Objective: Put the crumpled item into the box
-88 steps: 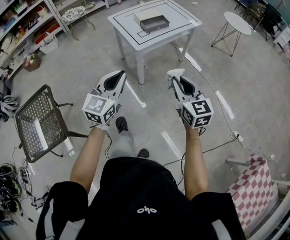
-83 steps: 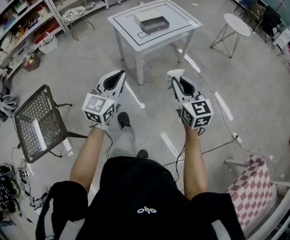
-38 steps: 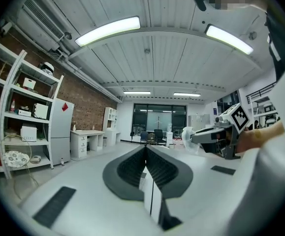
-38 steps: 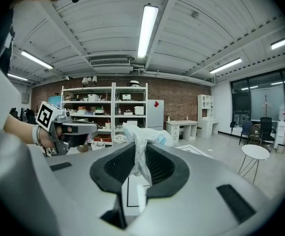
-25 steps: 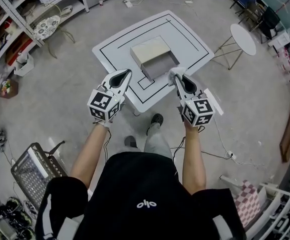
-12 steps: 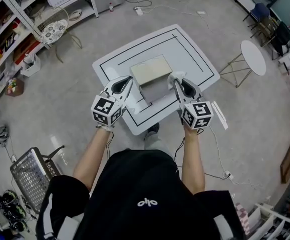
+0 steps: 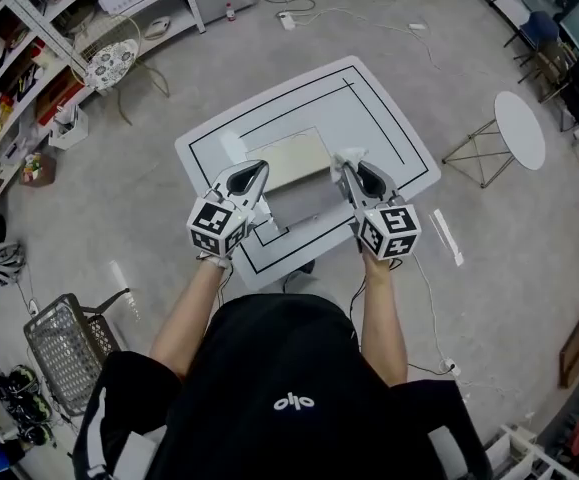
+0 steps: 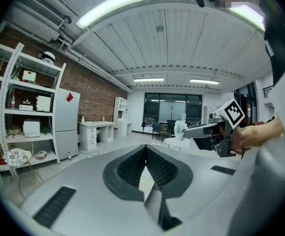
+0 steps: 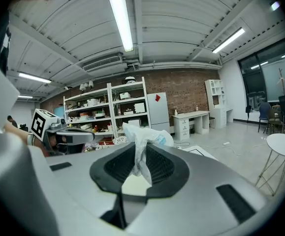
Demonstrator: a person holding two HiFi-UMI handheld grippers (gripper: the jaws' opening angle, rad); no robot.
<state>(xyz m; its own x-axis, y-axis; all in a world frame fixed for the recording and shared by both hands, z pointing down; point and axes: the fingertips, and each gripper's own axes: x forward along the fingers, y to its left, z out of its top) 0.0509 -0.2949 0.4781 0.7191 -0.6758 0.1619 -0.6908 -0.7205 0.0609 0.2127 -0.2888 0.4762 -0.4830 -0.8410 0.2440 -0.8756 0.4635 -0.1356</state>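
A white table [image 7: 379, 133] with black lines carries a grey open box [image 7: 291, 206] and its beige lid [image 7: 291, 158] behind it. My right gripper [image 7: 345, 162] hovers over the box's right side, shut on a white crumpled item [image 7: 350, 154]. In the right gripper view the crumpled item [image 9: 144, 136] sticks up from between the pads of my right gripper [image 9: 140, 155]. My left gripper [image 7: 259, 170] hangs over the box's left side. In the left gripper view my left gripper [image 8: 145, 150] is shut and holds nothing.
A round white side table [image 7: 519, 128] stands right of the table. Shelves [image 7: 24, 38] line the far left, with a patterned round chair [image 7: 109, 63] near them. A wire basket chair [image 7: 64, 353] sits at lower left. Cables [image 7: 434, 313] trail on the floor.
The person has walked up to the table, so the box now lies right under both grippers. The grippers kept their pose, and the right one still holds the crumpled item.
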